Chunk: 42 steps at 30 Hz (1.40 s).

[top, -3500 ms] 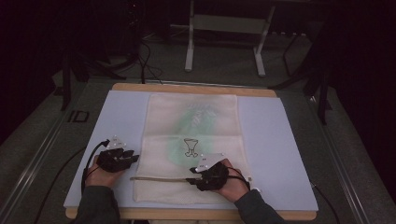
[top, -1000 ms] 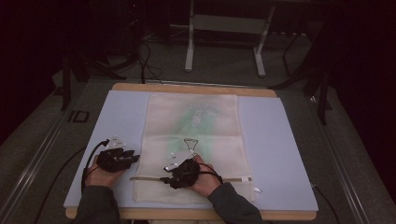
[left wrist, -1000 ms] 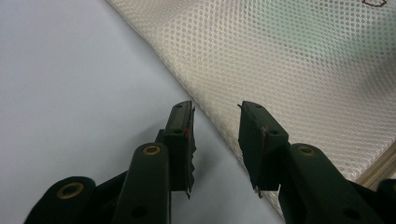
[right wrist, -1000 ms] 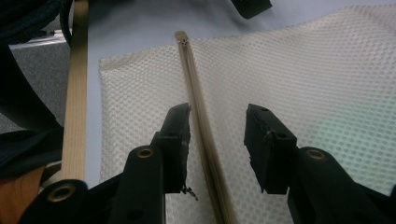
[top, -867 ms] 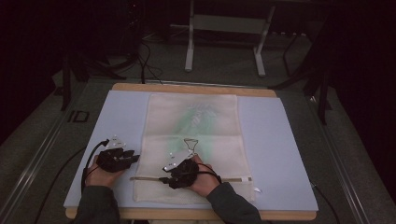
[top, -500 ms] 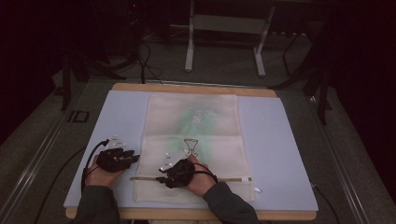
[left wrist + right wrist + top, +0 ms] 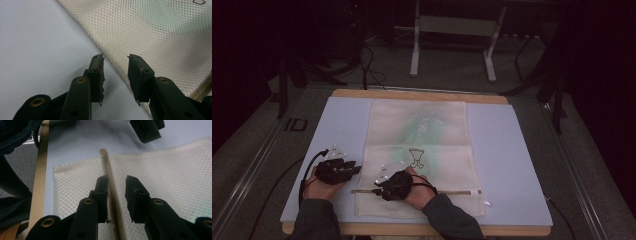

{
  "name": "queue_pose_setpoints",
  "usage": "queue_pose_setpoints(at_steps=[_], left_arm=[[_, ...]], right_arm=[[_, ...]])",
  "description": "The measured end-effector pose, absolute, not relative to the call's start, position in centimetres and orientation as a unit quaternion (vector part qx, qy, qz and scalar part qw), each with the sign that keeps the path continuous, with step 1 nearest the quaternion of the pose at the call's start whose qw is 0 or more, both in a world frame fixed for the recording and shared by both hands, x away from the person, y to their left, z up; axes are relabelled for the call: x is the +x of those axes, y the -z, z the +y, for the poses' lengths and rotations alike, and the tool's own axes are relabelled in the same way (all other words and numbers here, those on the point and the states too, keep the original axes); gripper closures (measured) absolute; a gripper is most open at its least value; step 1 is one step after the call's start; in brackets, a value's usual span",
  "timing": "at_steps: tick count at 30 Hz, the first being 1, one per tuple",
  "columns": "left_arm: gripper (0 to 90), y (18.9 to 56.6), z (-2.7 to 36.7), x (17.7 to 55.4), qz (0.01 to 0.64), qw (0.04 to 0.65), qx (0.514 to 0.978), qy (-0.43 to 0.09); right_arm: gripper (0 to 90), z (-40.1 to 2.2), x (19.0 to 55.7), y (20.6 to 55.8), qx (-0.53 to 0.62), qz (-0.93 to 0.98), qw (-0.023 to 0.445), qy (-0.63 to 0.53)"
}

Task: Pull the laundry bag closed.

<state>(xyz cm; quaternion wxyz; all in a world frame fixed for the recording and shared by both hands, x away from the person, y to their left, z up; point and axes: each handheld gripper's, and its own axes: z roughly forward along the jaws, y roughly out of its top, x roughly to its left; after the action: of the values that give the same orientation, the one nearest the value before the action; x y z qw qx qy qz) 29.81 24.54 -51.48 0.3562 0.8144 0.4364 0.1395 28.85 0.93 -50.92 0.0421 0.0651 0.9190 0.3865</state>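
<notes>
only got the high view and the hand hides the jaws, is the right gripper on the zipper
observer: In the right gripper view, the right gripper has its jaws astride the zipper of the mesh bag. They have just been closing but do not pinch it yet.
operator: where does it end
observer: The zipper's tan end lies just ahead of the jaws, at the bag's edge.
operator: and the left one
observer: The left gripper stands open over the bag's side edge and grips nothing.
</notes>
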Motion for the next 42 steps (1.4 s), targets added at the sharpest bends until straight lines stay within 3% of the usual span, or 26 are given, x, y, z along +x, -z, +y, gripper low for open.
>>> queue_pose_setpoints(at_steps=[8,42], left_arm=[[64.8,51.5,24.6,29.8,0.437,0.356,0.814,-0.14],[64.6,51.4,25.2,29.8,0.444,0.362,0.807,-0.142]], right_arm=[[77.9,2.3,28.8,51.2,0.058,0.92,0.039,-0.385],[77.3,7.5,29.2,52.5,0.054,0.923,0.021,-0.381]])
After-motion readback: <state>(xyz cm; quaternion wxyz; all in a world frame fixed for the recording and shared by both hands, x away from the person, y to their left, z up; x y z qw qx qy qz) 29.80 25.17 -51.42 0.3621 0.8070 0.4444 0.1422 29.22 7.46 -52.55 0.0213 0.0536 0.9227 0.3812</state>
